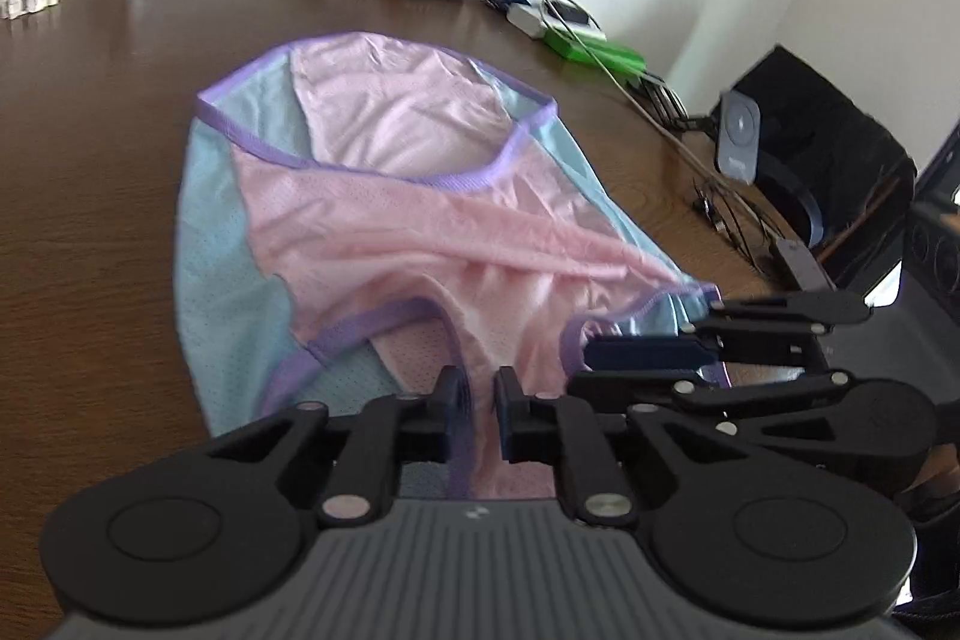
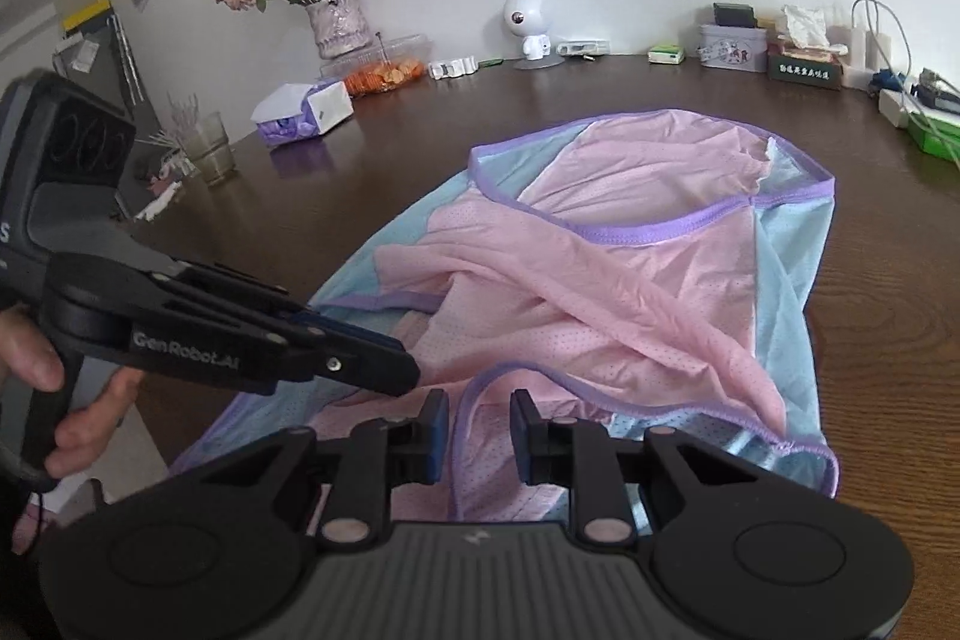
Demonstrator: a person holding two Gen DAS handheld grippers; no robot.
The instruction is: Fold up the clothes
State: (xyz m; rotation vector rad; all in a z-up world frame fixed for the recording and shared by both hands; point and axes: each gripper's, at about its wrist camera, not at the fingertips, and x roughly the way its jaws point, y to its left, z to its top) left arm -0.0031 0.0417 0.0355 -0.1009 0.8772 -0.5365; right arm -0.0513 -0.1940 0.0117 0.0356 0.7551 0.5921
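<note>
The garment [image 1: 384, 196] is lying rumpled mid-bench [image 1: 90, 148]. The left claw [image 1: 480, 412] and right claw [image 2: 478, 436] are pinching its near purple hem, jaws narrowly apart. Lift both evenly, keeping the hem taut.

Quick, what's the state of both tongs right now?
Left tongs: narrow gap over the garment hem; grip cannot be told.
Right tongs: narrow gap over the hem; grip cannot be told.
</note>
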